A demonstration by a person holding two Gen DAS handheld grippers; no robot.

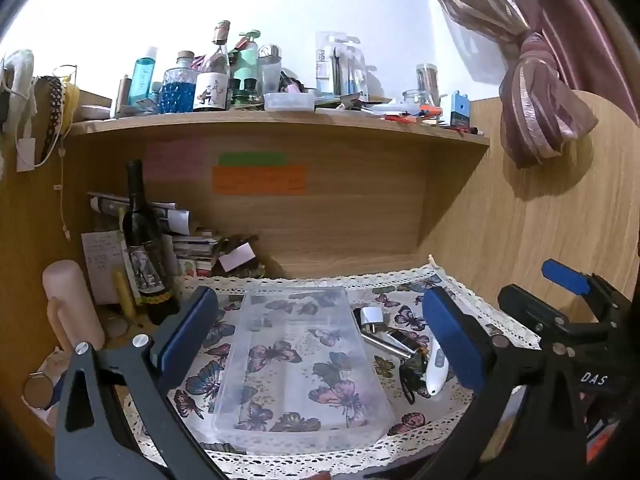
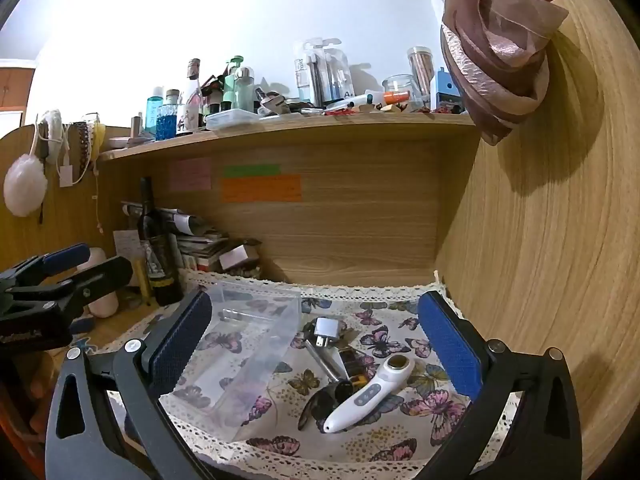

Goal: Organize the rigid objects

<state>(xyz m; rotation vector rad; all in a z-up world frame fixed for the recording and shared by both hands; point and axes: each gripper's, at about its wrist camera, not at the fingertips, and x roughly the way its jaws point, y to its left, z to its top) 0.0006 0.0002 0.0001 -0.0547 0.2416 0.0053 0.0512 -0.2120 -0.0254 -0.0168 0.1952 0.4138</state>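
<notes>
Both claws open, nothing between the pads. Left claw (image 1: 320, 336) hangs over the clear tray (image 1: 302, 364); its blue pads (image 1: 188, 332) stand wide on either side of the tray, not touching it. Right claw (image 2: 316, 344) hangs wide open over the small items, and I see it in the left view at far right (image 1: 560, 304).

Tray sits on the butterfly cloth (image 1: 404, 452), left-centre of it, long axis running from the front edge toward the back. It is see-through; the butterflies show through the bottom. Looks empty, a faint divider line inside.

Items lie loose on the cloth just right of the tray, in a tight cluster:
- white charger (image 2: 326, 330), nearest the back edge, prongs toward the front
- metal rod (image 2: 324, 360), touching the charger, running diagonally toward the front right
- small dark-and-amber thing (image 2: 354, 364) beside the rod; cannot tell what it is
- black clip (image 2: 326, 400), in front of the rod
- white handheld device (image 2: 366, 392), tip toward the front edge, round head toward the back right, leaning over the clip

Wine bottle (image 1: 144, 248) stands off the cloth at the worktop's back left corner.
</notes>
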